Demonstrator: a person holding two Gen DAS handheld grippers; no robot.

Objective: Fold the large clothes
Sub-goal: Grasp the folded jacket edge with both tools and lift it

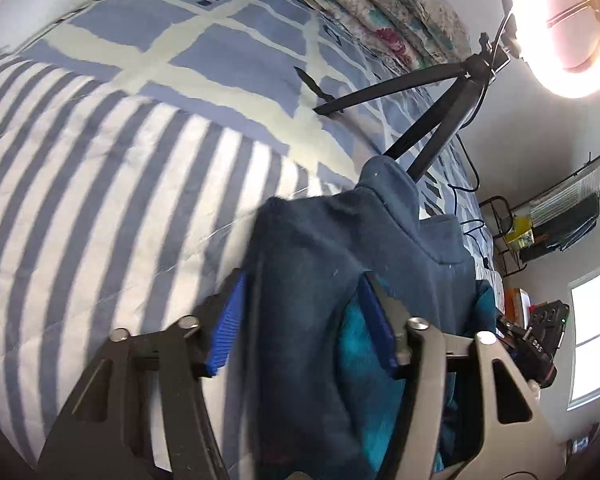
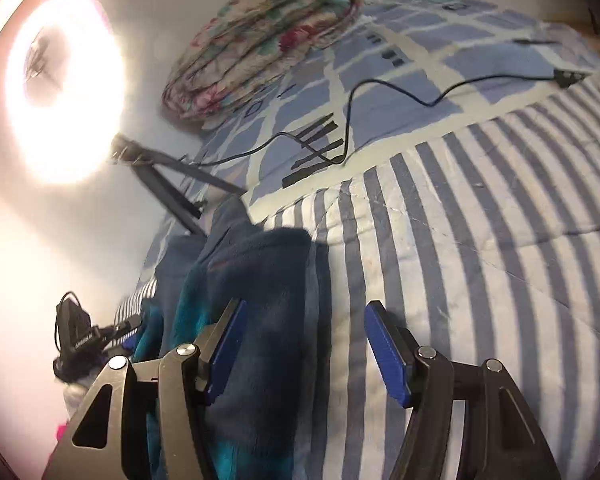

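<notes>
One dark navy fleece garment [image 1: 324,272] with teal plush lining, bunched up on the blue-and-white striped bed quilt [image 1: 112,200]. Two hand-held grippers: left hand-held gripper [image 1: 300,320] jaws apart around the fleece, right hand-held gripper [image 2: 304,344] apart too, fleece touching one pad.

garment [image 1: 320,280] on bed [image 1: 120,200], beside tripod [image 1: 428,128]

Blue-and-white striped bedspread [image 2: 480,260] with a blue checked section [image 1: 204,52] further up. Floral quilt [image 2: 268,40] folded against the wall. Lit ring light [image 2: 64,80] on black tripod [image 1: 440,120]; black cable [image 2: 400,92] trails over the checked part.
</notes>
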